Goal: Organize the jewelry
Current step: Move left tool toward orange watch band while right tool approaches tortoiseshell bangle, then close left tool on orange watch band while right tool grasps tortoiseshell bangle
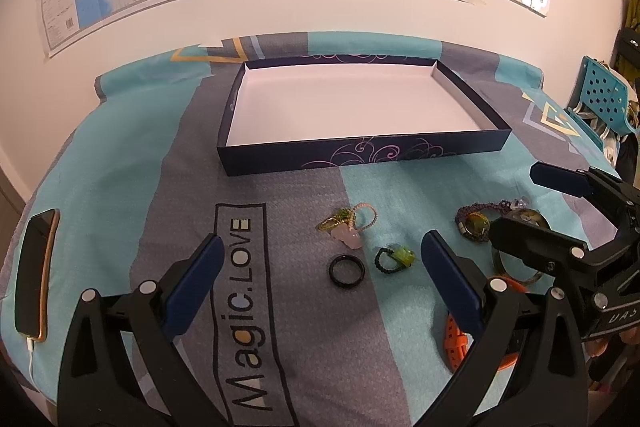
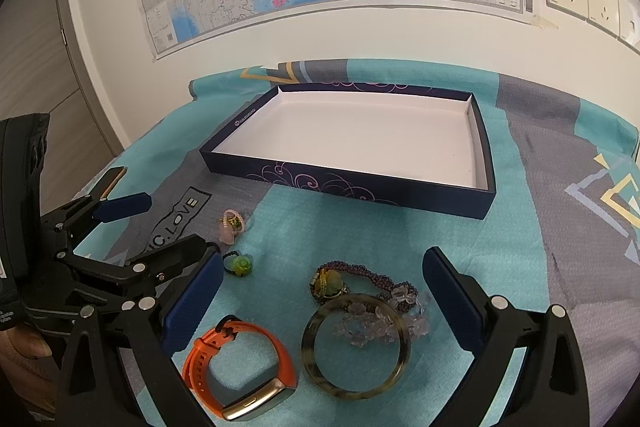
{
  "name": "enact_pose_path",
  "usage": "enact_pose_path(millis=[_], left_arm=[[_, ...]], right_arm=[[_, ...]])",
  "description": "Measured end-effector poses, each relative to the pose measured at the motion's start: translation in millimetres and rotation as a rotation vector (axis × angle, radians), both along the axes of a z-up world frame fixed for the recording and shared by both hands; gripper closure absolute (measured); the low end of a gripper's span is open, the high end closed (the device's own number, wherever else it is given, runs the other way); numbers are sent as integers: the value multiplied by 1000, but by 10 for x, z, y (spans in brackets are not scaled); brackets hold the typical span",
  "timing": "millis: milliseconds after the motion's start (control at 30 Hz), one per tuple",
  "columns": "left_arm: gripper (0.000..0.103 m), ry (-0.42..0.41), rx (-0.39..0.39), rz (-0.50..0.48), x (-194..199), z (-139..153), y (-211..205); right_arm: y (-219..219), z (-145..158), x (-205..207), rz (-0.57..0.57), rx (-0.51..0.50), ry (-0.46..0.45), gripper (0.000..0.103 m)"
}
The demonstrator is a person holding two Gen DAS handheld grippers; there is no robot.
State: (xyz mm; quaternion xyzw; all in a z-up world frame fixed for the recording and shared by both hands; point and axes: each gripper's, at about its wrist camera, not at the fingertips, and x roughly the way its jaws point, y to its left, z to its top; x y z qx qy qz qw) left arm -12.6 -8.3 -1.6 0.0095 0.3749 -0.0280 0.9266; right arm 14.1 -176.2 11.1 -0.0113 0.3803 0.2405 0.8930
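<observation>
box (image 2: 352, 183) empty; jewelry loose on cloth just before it. both claws spread, holding nothing: left claw (image 1: 320, 267) over ring (image 1: 347, 269), right claw (image 2: 322, 291) over bangle (image 2: 356, 345). step: first pick pending. next: lower, pinch, carry to box.

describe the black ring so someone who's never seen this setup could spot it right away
Start at the shallow navy box on the teal-and-grey bedspread; the jewelry lies on the cloth in front of it. The black ring is the piece nearest the "Magic.LOVE" print, between the left hand-held gripper's open fingers. It is a plain, flat black band: no stone, beads or cord, unlike the green-flower ring beside it.
</observation>
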Motion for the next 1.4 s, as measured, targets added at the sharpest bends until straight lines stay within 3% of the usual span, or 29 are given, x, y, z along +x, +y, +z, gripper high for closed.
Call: enact_pose_path(millis=[767, 933, 1100, 1400], left_arm=[[6, 9, 0, -96, -137, -47, -104], [8, 17, 0, -121, -160, -60, -105], [21, 51, -28, -236, -249, -107, -193], [42, 97, -52, -402, -367, -186, -397]], right_arm=[[-139, -10, -37, -8, 13, 24, 7], [-149, -2, -64, 4, -3, 30, 11], [-249, -69, -96, 11, -28, 71, 34], [-420, -185, -109, -1, -37, 134, 62]])
